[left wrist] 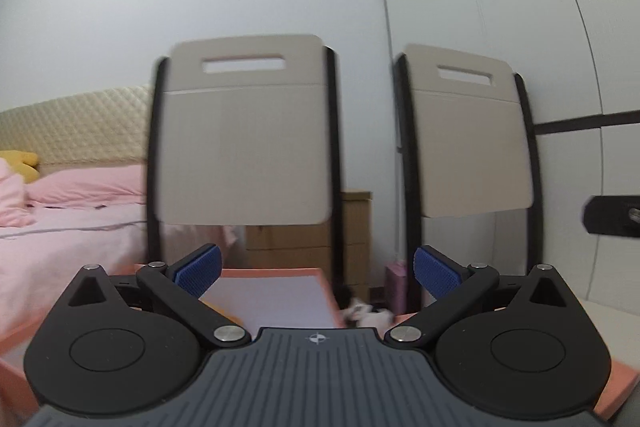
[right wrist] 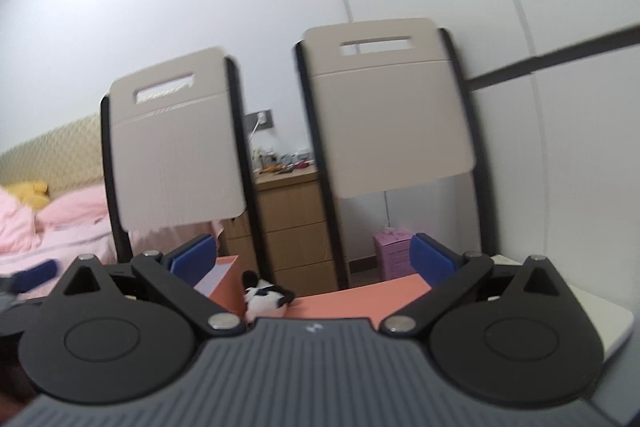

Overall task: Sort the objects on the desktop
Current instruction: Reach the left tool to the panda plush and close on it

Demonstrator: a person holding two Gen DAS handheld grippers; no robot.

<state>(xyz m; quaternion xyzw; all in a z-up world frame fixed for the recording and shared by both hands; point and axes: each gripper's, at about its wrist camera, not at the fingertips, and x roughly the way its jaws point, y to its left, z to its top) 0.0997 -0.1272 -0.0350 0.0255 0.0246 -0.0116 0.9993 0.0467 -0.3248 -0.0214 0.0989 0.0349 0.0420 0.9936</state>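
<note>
Salmon-pink tray [left wrist: 276, 271] sits on the desk ahead of the left gripper [left wrist: 316, 269], its raised rim framing a white sheet [left wrist: 276, 301] that lies flat inside; a sliver of yellow [left wrist: 218, 308] shows in the tray beside the left finger, too hidden to name. Just past the tray's right edge, a small black-and-white plush toy [left wrist: 366, 313] lies on the pink desk mat [left wrist: 608, 383], blurred in the left view. In the right view the same toy [right wrist: 264, 297] rests against the tray's outer wall [right wrist: 228, 283], its lower part hidden behind the gripper body.

Both claws stand spread wide with nothing between their blue pads: the left gripper is over the tray's near edge, the right gripper [right wrist: 314, 259] over the mat [right wrist: 360, 301] near the toy. The left gripper's finger tip [right wrist: 38, 273] shows at the left edge of the right view, blurred.

The mat's right edge gives way to a white desk corner [right wrist: 608, 323], cut off by the frame. Beyond the desk's far edge stand two beige folding chairs [left wrist: 244, 135], close against it, with a wooden drawer unit [right wrist: 296, 227] between them and a pink box [right wrist: 394, 255] on the floor. A pink bed [left wrist: 68, 223] lies to the left. Small items on the drawer top are too small to make out.
</note>
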